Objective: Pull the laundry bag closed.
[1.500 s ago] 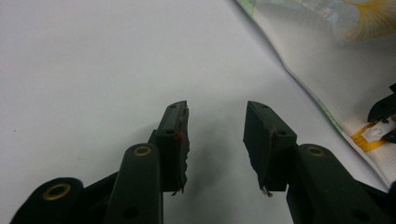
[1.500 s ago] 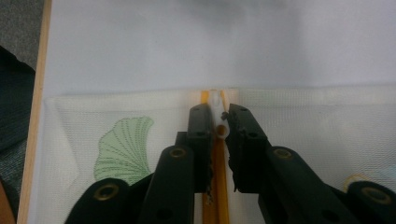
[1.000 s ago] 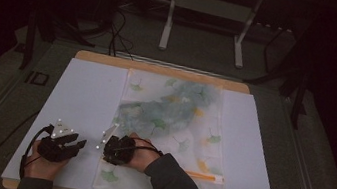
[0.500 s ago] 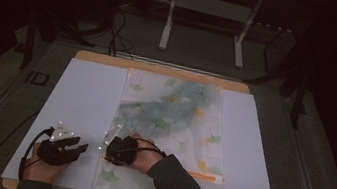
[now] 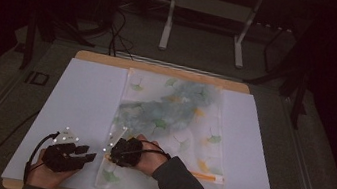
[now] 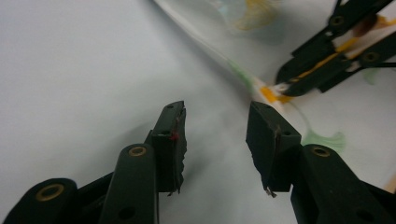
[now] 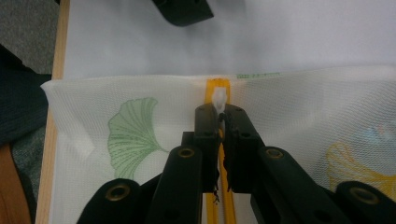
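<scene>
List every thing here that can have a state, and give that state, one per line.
Left gripper: open, jaws apart and holding nothing, over the white sheet.
Right gripper: shut on the zipper pull.
Mesh bag: lying flat on the sheet, with something blue-green inside.
Orange zipper: pull sits at the bag's edge; whether it is open or closed cannot be told.

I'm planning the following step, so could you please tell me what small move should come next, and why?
Probably bring the left tool forward to pinch the mesh bag beside the zipper's end. The right tool is shut on the white zipper pull at the bag's edge, while the left tool is open over bare white table cover; anchoring the fabric should let the pull slide.
</scene>
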{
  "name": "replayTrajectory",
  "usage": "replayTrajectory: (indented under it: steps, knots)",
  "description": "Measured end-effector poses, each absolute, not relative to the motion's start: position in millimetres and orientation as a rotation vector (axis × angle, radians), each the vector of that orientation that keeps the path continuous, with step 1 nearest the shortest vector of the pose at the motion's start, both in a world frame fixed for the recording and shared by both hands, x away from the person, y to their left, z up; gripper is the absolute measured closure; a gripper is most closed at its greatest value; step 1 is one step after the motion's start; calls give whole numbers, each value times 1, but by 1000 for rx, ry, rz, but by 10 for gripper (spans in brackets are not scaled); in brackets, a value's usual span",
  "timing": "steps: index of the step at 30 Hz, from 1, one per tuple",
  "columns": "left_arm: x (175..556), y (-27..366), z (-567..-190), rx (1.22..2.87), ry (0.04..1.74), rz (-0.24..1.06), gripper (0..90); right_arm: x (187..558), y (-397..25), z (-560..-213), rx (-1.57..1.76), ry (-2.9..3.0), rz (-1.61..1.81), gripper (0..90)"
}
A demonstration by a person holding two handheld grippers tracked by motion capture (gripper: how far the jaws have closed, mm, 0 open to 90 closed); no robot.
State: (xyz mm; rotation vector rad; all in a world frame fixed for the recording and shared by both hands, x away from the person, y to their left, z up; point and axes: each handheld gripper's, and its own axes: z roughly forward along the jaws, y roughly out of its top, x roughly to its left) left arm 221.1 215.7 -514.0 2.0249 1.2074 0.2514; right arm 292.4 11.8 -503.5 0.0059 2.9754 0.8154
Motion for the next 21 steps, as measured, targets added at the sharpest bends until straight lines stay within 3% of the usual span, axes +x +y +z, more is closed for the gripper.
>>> replayTrajectory:
  steps: [21]
  knots:
    - [227, 194, -515, 2069, 1154, 81, 577, 290, 12, -503, -5, 2959, 832, 853]
